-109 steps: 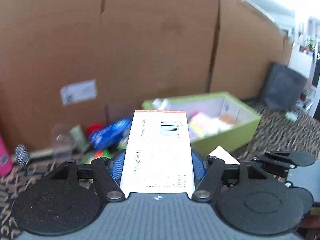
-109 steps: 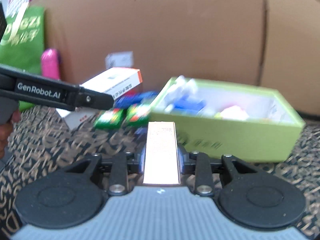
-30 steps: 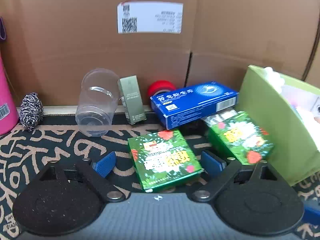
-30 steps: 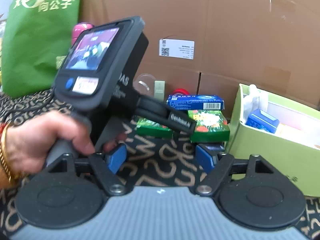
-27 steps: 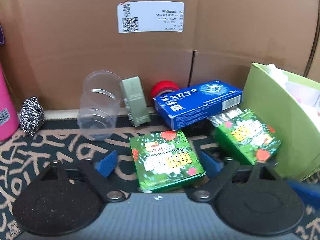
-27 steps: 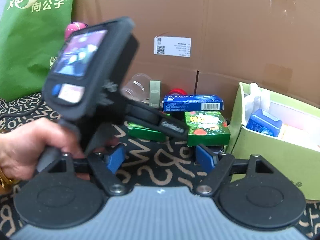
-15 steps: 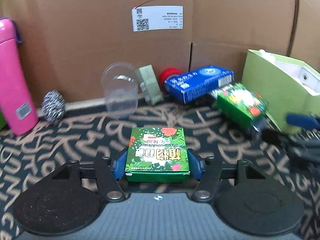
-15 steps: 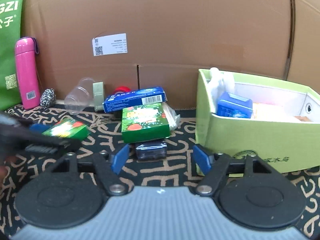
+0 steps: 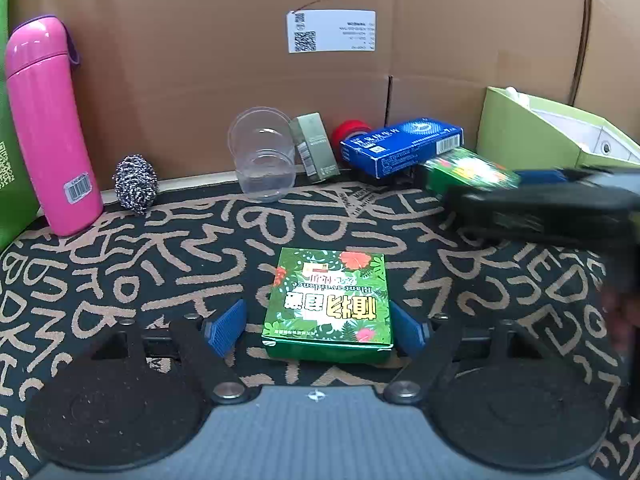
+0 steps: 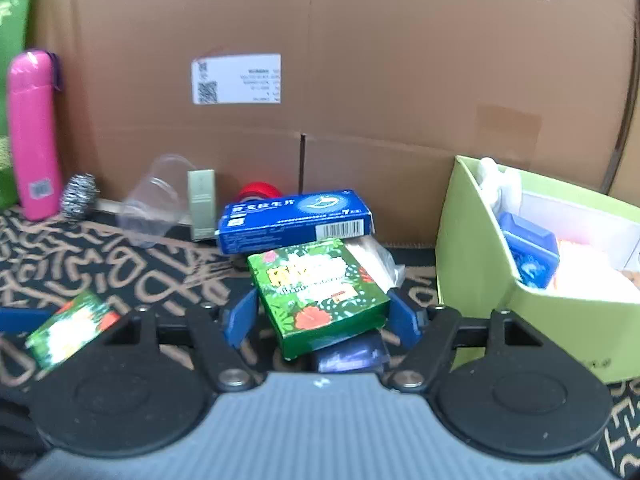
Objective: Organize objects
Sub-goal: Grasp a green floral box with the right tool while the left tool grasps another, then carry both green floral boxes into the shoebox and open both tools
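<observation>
Grippers sit spread on both sides, each bracketing a green floral box without pinching it. The left gripper (image 9: pixel 318 326) has its blue pads wide, a clear gap on its left side and the right pad just beside the box edge; the near green box (image 9: pixel 329 304) lies flat on the patterned mat (image 9: pixel 120 264), square between the fingers. The right gripper (image 10: pixel 320 318) is equally wide around the second green box (image 10: pixel 318 294), which rests tilted on a dark packet (image 10: pixel 350 354), just ahead of the fingertips. Beyond it lies a blue carton (image 10: pixel 296 220); to the gripper's right stands the lime-green bin (image 10: pixel 480 264), already part filled.

For the right side, judging from the tilt, the grip should probably take the box's two long edges evenly, pads low enough to catch cardboard rather than the packet beneath. Closing gently would avoid crushing the thin carton, and lifting straight should keep the blue carton undisturbed.
</observation>
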Motion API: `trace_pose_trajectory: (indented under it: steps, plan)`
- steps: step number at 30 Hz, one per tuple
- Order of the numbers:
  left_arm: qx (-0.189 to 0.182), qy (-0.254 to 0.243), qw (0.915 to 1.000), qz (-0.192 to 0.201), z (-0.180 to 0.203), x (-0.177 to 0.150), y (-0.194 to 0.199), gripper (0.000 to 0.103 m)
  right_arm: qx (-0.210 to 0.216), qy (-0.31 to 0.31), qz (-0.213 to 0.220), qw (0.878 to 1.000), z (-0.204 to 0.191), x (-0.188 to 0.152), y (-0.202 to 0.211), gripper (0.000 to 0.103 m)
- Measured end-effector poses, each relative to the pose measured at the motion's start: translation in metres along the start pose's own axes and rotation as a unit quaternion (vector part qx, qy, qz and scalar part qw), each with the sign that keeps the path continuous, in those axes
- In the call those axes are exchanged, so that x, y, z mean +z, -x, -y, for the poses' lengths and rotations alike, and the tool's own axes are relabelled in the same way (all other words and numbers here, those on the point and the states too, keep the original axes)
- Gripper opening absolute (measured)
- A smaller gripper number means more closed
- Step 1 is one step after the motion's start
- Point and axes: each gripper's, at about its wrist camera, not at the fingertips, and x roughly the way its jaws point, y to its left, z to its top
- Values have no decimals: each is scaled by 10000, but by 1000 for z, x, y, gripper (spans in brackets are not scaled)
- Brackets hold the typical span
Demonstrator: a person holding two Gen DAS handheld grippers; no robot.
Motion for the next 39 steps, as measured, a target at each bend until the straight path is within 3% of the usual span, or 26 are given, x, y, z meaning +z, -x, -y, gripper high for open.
trace_pose_trajectory:
  steps: [3,5,13,14,15,17,21,26,28,30,34,39]
  plan:
    - [25,-25,10000,7,2,0,1,77,247,225,73,9994,4,-14,29,69]
    - [-60,-134,9999,23,7,-1,4,65,372,328,-40,9988,8,-26,48,69]
    - [-817,-882,9927,-107,51,-25,37,65,447,348,-554,9969,35,-83,105,72]
    - [-812,-921,9924,-106,56,-26,39,67,562,358,-537,9963,37,-88,113,82]
    - [-754,-946,9926,-94,60,-27,39,71,648,384,-556,9956,39,-90,117,86]
    - [-571,-1015,9932,-56,65,-27,36,85,784,559,-530,9939,41,-94,124,86]
    - [-472,-743,9960,-155,64,-20,26,85,906,781,-427,9919,43,-88,122,86]
    - [-447,-813,9956,-135,66,-19,24,85,1163,808,-519,9886,45,-81,104,79]
    - [-437,-818,9956,-117,67,-21,24,83,1273,599,-546,9885,50,-81,102,63]
    - [-585,-820,9948,-120,68,-20,26,66,1281,452,-522,9894,55,-82,103,62]
    - [-588,-1091,9922,-141,82,-19,30,65,1169,366,-469,9914,62,-86,111,62]
    - [-1101,-1026,9886,6,100,0,41,65,906,158,-176,9956,88,-80,134,62]
